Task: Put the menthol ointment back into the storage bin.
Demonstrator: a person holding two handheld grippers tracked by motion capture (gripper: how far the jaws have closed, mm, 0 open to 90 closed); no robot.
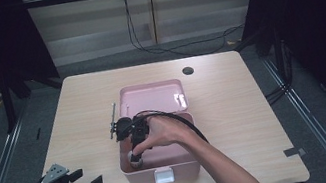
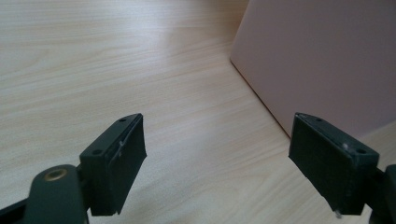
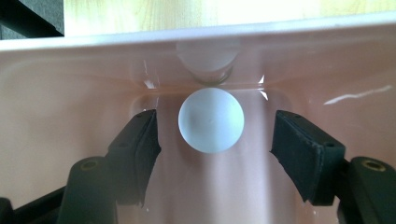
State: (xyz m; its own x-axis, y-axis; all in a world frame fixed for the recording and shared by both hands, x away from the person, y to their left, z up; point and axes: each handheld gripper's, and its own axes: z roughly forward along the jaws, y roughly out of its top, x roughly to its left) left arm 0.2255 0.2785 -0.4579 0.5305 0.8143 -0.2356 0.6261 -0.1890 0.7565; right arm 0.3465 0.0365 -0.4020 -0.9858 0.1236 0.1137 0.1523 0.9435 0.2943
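Observation:
A pink box (image 1: 184, 163) stands open mid-table, its lid (image 1: 152, 98) lying back behind it. A white ball (image 3: 211, 120) rests on the box floor against the near wall. My right gripper (image 3: 215, 127) reaches down into the box's near-left corner (image 1: 135, 154). Its jaws stand open on either side of the ball, with a gap between each pad and the ball. My left gripper (image 1: 88, 177) is held at the table's front-left corner. It is open and empty (image 2: 217, 135), with the box's outer wall (image 2: 322, 60) just ahead to its right.
A white latch (image 1: 164, 175) sits on the box's front wall. A thin grey rod (image 1: 113, 118) lies left of the lid. The table (image 1: 235, 109) has a round cable hole (image 1: 188, 71) at the back. Black cables (image 1: 178, 48) lie on the floor beyond.

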